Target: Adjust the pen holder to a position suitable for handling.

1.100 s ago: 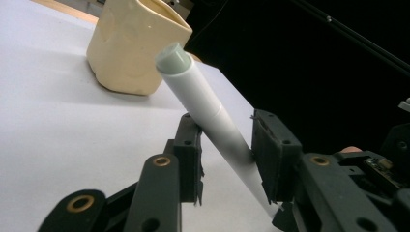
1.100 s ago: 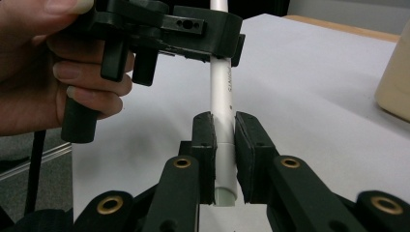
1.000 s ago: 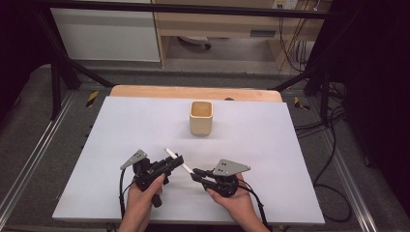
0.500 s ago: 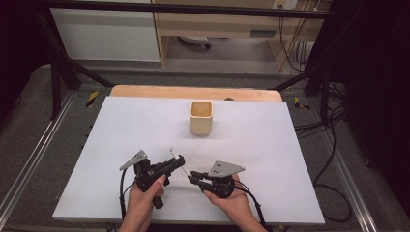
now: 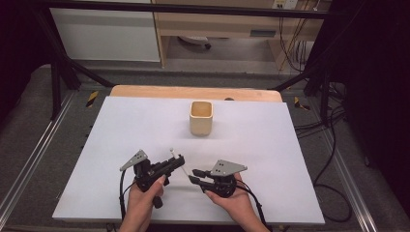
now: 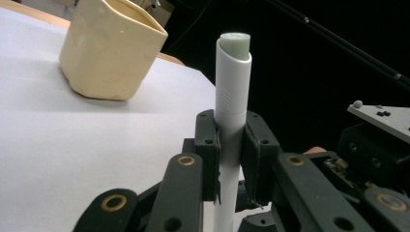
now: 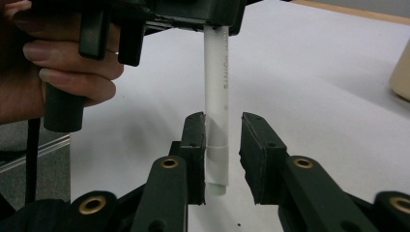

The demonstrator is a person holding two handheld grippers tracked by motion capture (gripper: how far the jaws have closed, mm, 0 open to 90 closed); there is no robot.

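A white pen [image 6: 233, 82] stands upright between the pads of my left gripper [image 6: 231, 145], which is shut on its barrel. In the high view the left gripper [image 5: 180, 158] holds the pen [image 5: 185, 170] slanting toward my right gripper [image 5: 193, 175]. In the right gripper view the pen's lower end [image 7: 216, 87] hangs between the jaws of my right gripper [image 7: 222, 150]. These jaws have just been opening: the pen rests by one pad and a gap shows at the other. A cream cup [image 5: 201, 117] stands farther back.
The white table top [image 5: 121, 125] spreads around both hands. The cup [image 6: 111, 48] is empty as far as its rim shows. Metal frame rails and cables lie beyond the table's sides. A person's hand [image 7: 58, 63] grips the left gripper's handle.
The left jaws have closed on the pen. The right jaws have parted a little from the pen's end. Both hands stay where they were.
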